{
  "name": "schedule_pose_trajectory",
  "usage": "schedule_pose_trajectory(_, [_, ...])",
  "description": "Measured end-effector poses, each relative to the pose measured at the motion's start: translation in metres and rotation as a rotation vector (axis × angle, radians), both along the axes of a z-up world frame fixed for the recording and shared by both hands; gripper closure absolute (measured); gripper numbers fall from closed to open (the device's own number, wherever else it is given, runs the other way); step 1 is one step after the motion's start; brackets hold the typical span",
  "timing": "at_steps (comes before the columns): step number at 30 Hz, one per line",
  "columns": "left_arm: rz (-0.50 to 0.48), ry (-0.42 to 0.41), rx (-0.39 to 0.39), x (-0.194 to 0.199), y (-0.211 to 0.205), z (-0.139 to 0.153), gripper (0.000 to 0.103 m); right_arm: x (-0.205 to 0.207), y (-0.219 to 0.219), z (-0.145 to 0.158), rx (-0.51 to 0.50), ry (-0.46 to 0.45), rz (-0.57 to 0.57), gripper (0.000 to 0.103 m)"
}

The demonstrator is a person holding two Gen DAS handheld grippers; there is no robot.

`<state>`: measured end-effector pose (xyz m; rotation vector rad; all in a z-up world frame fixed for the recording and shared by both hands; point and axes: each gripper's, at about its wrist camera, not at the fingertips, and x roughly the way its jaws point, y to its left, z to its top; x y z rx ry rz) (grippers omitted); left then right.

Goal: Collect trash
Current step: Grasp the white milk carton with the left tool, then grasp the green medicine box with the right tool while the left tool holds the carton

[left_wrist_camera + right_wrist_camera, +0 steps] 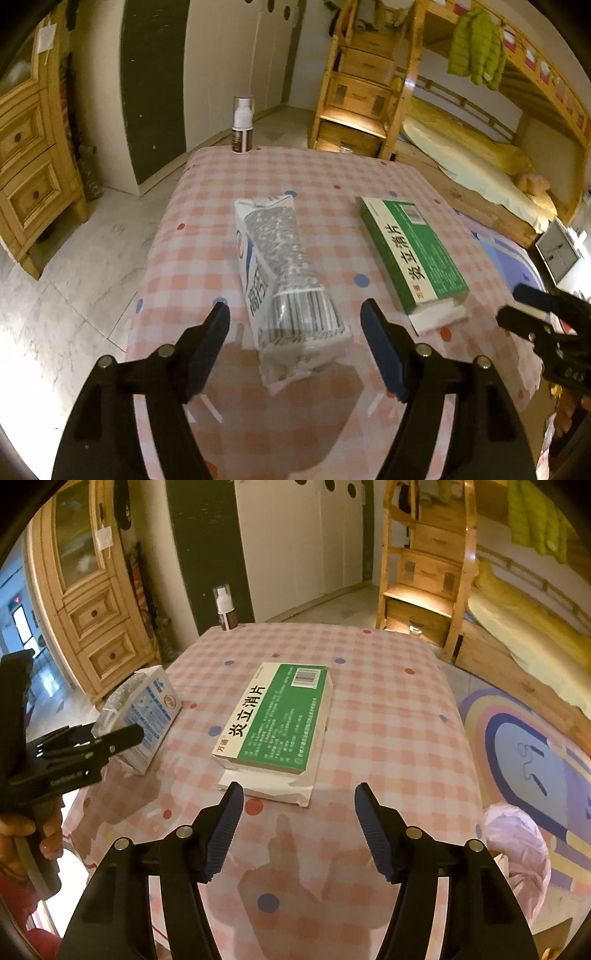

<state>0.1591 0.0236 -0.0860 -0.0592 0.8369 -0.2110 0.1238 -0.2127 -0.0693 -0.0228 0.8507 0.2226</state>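
Observation:
A crushed white and blue milk carton (286, 280) lies on the pink checked tablecloth (314, 177). My left gripper (295, 317) is open, its fingers on either side of the carton's near end, not touching it. A green and white medicine box (277, 720) lies flat with its flap open toward me; it also shows in the left wrist view (410, 254). My right gripper (299, 801) is open and empty just short of the box. The carton (142, 720) and left gripper (110, 740) show at the left of the right wrist view.
A small spray bottle (242, 123) stands at the table's far left corner. A pink plastic bag (517, 853) hangs off the table's right side. A wooden cabinet (29, 166) stands left, a wooden bunk bed (461, 129) right, a colourful rug (528, 753) below.

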Motion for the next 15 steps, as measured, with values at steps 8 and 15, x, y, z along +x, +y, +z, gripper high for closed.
schedule_pose_trajectory(8, [0.033, 0.009, 0.069, 0.002, -0.005, -0.004, 0.066, 0.002, 0.007, 0.001, 0.000, -0.003, 0.005, 0.039])
schedule_pose_trajectory(15, [0.022, -0.016, 0.006, -0.004, 0.012, 0.007, 0.066, 0.034, 0.032, -0.002, -0.002, -0.010, 0.025, 0.014])
